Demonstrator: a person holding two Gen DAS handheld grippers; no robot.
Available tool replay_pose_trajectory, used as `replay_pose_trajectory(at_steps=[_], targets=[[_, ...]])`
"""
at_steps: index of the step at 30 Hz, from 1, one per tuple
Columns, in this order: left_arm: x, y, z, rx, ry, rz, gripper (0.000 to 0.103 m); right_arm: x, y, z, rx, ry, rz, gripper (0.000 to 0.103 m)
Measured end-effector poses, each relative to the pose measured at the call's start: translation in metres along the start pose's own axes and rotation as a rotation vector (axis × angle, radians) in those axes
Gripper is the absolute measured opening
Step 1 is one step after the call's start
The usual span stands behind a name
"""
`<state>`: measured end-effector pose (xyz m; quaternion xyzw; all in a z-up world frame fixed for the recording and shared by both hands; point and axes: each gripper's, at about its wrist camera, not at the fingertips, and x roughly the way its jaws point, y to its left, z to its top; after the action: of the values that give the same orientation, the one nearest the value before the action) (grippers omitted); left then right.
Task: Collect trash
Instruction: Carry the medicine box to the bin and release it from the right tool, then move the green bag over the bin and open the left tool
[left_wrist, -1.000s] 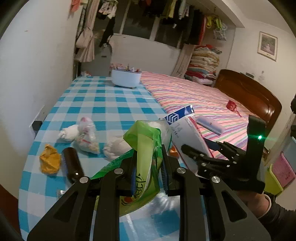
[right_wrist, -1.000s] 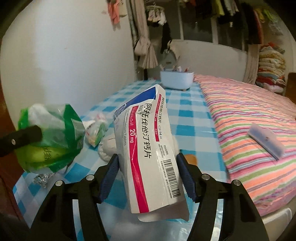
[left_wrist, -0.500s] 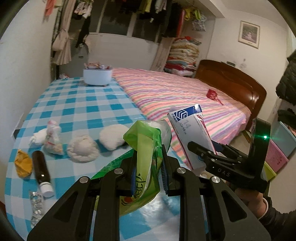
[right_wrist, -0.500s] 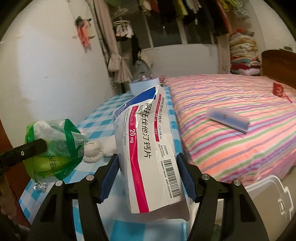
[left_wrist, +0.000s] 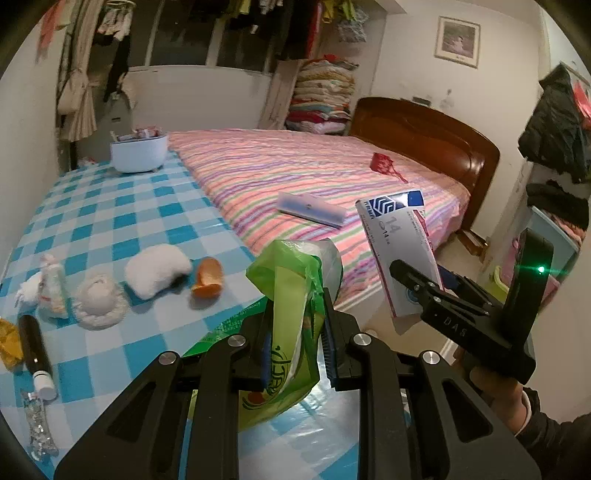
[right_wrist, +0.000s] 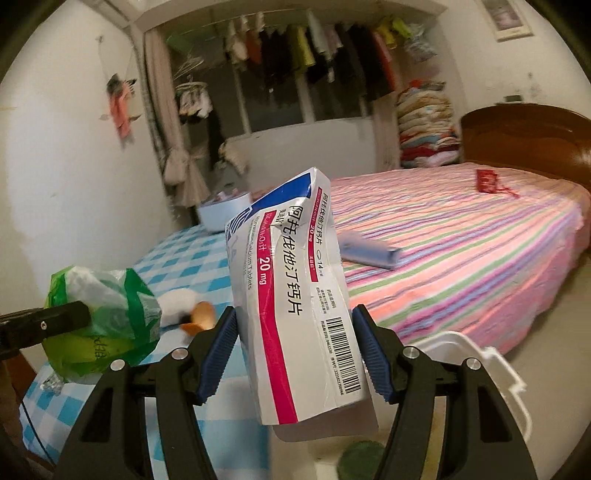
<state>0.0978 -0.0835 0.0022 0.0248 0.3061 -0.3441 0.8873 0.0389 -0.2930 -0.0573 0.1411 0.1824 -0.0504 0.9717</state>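
While my right gripper (right_wrist: 295, 354) is clamped on the crumpled medicine box (right_wrist: 295, 295) and my left gripper (left_wrist: 295, 354) pinches the green plastic bag (left_wrist: 291, 306), I judge the step in hand to be carrying both off the table's (left_wrist: 110, 206) near edge to the white bin (right_wrist: 476, 354) below the box. Next, I lower each item over the bin's rim, open the jaws, then return for the brown bottle (left_wrist: 35, 347), tissues (left_wrist: 157, 271) and yellow wrapper (left_wrist: 7, 343) left along the near-left corner.
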Motion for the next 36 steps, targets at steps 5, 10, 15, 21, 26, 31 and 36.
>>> replay_pose_trajectory(at_steps=[5, 10, 15, 21, 26, 31, 36], targets=[[0.01, -0.017, -0.001, 0.03, 0.013, -0.029, 0.02, -0.02, -0.025, -0.003, 0.051, -0.037, -0.072, 0.062], [0.02, -0.033, -0.001, 0.058, 0.024, -0.059, 0.02, -0.028, -0.041, -0.005, 0.055, -0.058, -0.123, 0.063], [0.028, -0.043, -0.001, 0.075, 0.033, -0.079, 0.02, -0.03, -0.055, -0.004, 0.081, -0.066, -0.148, 0.069], [0.035, -0.048, -0.002, 0.084, 0.041, -0.091, 0.02, -0.033, -0.062, -0.003, 0.108, -0.073, -0.161, 0.079], [0.041, -0.052, -0.003, 0.088, 0.051, -0.105, 0.02, -0.037, -0.066, -0.004, 0.12, -0.103, -0.159, 0.079], [0.046, -0.06, -0.005, 0.095, 0.056, -0.124, 0.02, -0.043, -0.073, -0.004, 0.163, -0.15, -0.169, 0.079], [0.05, -0.073, -0.006, 0.09, 0.042, -0.169, 0.02, -0.048, -0.077, 0.0, 0.207, -0.179, -0.174, 0.079]])
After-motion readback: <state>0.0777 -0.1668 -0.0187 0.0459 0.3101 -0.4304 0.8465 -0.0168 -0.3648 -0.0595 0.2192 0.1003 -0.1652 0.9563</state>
